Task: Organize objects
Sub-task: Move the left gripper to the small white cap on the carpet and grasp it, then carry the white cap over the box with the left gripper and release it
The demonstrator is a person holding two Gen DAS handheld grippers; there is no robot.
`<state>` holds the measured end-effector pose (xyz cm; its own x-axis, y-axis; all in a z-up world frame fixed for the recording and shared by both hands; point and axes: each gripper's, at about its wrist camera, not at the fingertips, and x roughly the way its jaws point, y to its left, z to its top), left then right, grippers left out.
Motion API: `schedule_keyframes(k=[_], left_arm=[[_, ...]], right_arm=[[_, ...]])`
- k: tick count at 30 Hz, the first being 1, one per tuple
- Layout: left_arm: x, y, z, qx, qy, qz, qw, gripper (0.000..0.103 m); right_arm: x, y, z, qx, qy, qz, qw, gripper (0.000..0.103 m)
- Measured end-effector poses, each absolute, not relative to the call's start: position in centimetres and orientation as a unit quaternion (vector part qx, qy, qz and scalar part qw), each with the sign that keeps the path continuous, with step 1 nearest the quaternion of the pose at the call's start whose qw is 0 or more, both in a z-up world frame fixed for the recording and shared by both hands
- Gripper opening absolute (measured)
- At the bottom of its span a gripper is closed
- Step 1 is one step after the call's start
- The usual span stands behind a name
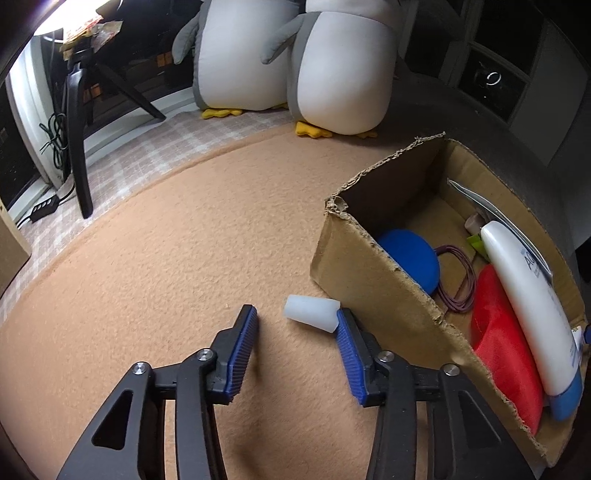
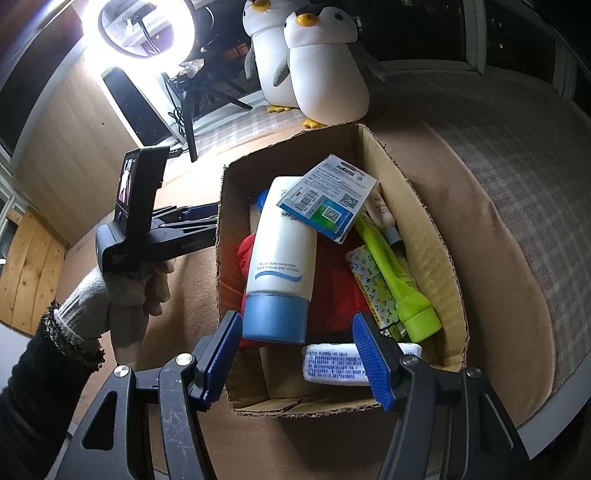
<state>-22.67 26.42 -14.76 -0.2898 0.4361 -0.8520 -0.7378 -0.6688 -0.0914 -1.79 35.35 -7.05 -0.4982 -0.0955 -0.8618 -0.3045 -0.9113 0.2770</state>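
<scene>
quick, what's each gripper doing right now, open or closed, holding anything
Left gripper: open, holding nothing; the white cap lies on the carpet by its right fingertip.
Right gripper: open, empty, over the cardboard box.

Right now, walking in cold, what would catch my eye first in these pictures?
Probably the two big plush penguins standing at the far edge of the peach carpet, and the glaring ring light up in the corner. Nearer in, a torn cardboard box is crammed with things, a white sunscreen tube with a blue cap lying on top. Just outside the box, a small white cap lies on the carpet at the tip of the left gripper, jaws open.
</scene>
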Motion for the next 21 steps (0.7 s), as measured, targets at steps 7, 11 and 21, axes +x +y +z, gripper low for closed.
schedule_keyframes(k=[7, 11, 21], left_arm=[[-22.96, 26.86, -14.87, -0.467, 0.150, 0.787, 0.374, 0.027], [-23.05, 26.93, -14.90, -0.469, 0.144, 0.788, 0.373, 0.025], [-23.30, 26.15, -14.95, -0.472, 0.122, 0.793, 0.364, 0.005]], right_arm=[[-1.82, 34.98, -7.07, -0.499, 0.198, 0.841, 0.062, 0.058], [-1.68, 35.08, -7.08, -0.498, 0.200, 0.841, 0.065, 0.058], [-1.90, 35.19, -7.07, -0.497, 0.199, 0.842, 0.066, 0.058]])
